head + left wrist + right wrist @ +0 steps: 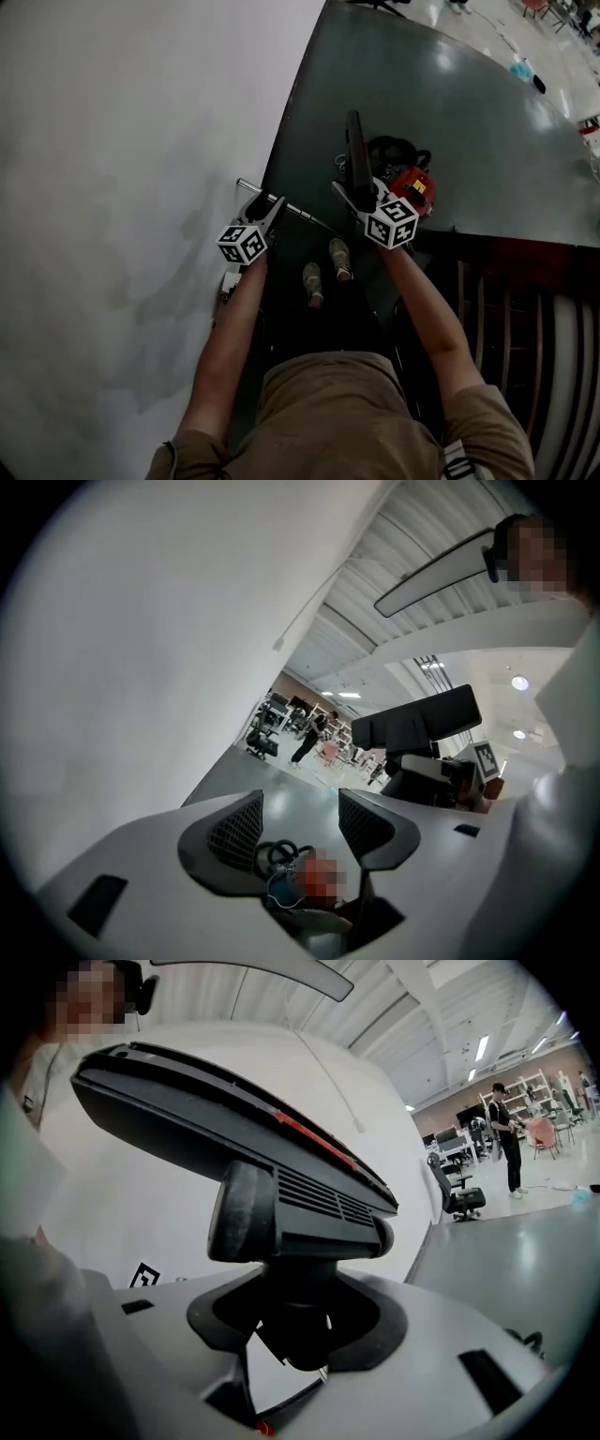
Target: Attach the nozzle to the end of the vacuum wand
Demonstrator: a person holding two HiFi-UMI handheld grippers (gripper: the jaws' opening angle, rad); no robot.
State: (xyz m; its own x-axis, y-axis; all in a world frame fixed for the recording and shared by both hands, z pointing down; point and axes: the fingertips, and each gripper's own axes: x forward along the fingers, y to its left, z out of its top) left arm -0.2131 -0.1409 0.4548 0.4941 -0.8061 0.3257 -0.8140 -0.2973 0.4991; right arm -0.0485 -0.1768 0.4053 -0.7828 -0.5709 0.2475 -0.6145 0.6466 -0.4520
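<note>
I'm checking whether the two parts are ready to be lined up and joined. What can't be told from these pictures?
- Wand: head view only, thin and dim; its lower end fades into shadow near the shoes.
- Nozzle socket: right gripper view, its neck sits clamped inside the right gripper, hiding the opening.
- Vacuum body: head view, partly behind the right gripper; left gripper view, a mosaic patch covers it.

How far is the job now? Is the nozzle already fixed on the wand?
Not yet. Done: the right gripper is closed on the neck of the black nozzle and holds it in the air. In hand: the left gripper is open and empty. Left: the thin metal rod, probably the wand, is still apart from the nozzle, so the joining itself remains.
</note>
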